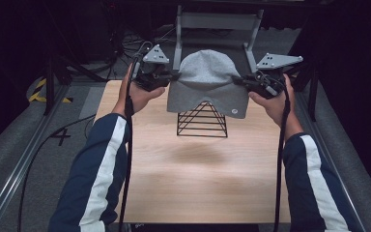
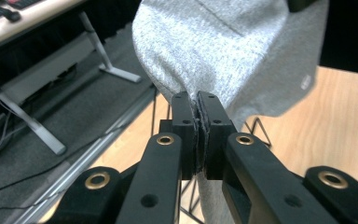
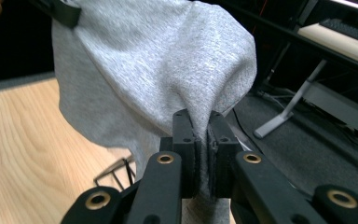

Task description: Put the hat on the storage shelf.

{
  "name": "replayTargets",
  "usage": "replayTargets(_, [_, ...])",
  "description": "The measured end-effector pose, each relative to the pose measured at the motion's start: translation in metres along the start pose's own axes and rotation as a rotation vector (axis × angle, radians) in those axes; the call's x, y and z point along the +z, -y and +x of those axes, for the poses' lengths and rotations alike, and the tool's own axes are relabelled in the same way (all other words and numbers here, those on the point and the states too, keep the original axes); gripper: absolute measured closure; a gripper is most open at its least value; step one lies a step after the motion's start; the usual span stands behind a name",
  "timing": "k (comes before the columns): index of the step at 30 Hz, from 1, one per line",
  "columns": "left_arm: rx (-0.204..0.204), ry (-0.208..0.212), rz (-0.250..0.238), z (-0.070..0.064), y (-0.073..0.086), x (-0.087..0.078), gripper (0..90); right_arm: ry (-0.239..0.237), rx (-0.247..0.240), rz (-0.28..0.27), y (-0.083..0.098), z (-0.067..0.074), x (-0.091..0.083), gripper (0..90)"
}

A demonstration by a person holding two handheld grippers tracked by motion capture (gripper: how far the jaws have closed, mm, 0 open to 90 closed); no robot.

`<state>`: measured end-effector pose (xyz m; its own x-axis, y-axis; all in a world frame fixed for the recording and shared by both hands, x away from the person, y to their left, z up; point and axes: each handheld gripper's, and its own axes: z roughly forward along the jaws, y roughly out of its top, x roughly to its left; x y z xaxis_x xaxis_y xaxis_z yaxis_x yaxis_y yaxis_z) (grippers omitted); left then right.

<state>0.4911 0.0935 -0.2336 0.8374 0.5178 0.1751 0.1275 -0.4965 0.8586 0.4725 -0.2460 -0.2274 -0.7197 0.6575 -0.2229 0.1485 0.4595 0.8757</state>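
- Jaws of left gripper (image 2: 198, 109) pinched tight on edge of grey beanie (image 1: 207, 79); fabric bunched between pads.
- Right gripper (image 3: 199, 123) likewise clamped on opposite edge.
- Beanie: heathered knit, soft, domed crown, held stretched above black wire pyramid stand (image 1: 202, 121).
- Stand sits on pale wood-grain table (image 1: 198, 179).

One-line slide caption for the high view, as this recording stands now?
Left gripper and right gripper each clamp a side of a grey beanie, holding it above a black wire stand.
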Motion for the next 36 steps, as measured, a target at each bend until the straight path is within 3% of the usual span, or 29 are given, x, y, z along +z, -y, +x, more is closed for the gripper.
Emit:
replayTargets(1, [-0.003,0.000,0.000,0.000,0.003,0.001,86.6,0.002,-0.016,0.009,0.001,0.002,0.000,84.7])
replayTargets(4, [-0.037,0.020,-0.038,0.001,0.008,0.001,86.7,-0.004,-0.002,-0.002,0.004,0.002,-0.002,84.7])
replayTargets(8, [0.011,-0.005,0.042,-0.004,0.014,0.014,86.6,0.000,-0.011,0.030,0.012,0.003,0.003,84.7])
replayTargets(11, [-0.006,-0.008,0.042,-0.003,0.020,0.025,86.6,0.005,-0.011,0.049,0.019,0.004,0.011,84.7])
replayTargets(14, [-0.004,-0.015,0.089,-0.002,0.031,0.041,86.5,0.001,0.000,0.070,0.029,0.003,0.021,84.6])
replayTargets(18, [-0.026,0.006,0.113,0.000,0.046,0.056,86.4,-0.006,0.007,0.100,0.042,0.002,0.030,84.6])
replayTargets(33, [-0.019,0.010,0.210,-0.014,0.081,0.090,86.5,-0.047,0.054,0.209,0.098,0.011,0.064,84.7])
replayTargets(36, [-0.034,0.020,0.224,-0.016,0.088,0.097,86.5,-0.048,0.059,0.232,0.106,0.012,0.070,84.7])
